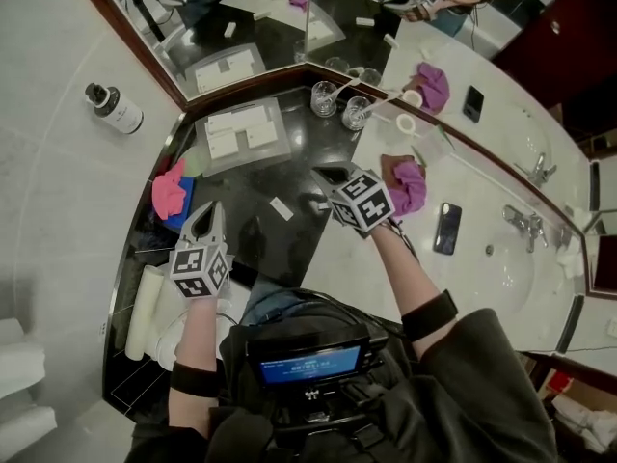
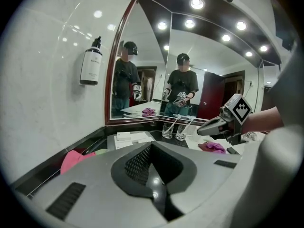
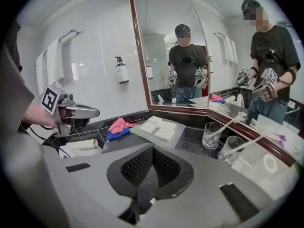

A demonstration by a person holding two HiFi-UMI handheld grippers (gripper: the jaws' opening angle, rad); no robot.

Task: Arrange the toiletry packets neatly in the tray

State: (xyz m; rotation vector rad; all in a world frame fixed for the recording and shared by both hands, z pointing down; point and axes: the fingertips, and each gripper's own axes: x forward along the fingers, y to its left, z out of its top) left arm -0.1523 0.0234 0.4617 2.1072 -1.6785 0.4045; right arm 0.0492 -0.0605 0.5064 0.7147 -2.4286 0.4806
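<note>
Two drinking glasses, purple cloth near a phone, pink cloth

The person wears a dark top with loose sleeves, a black band round each forearm and, seen in the mirror, a dark cap. A black box with a blue lit screen sits at the chest, with black cables looping above it. The left gripper and the right gripper have pale grey shells and black meshed pads. Each carries a white cube printed with black square markers.
</note>
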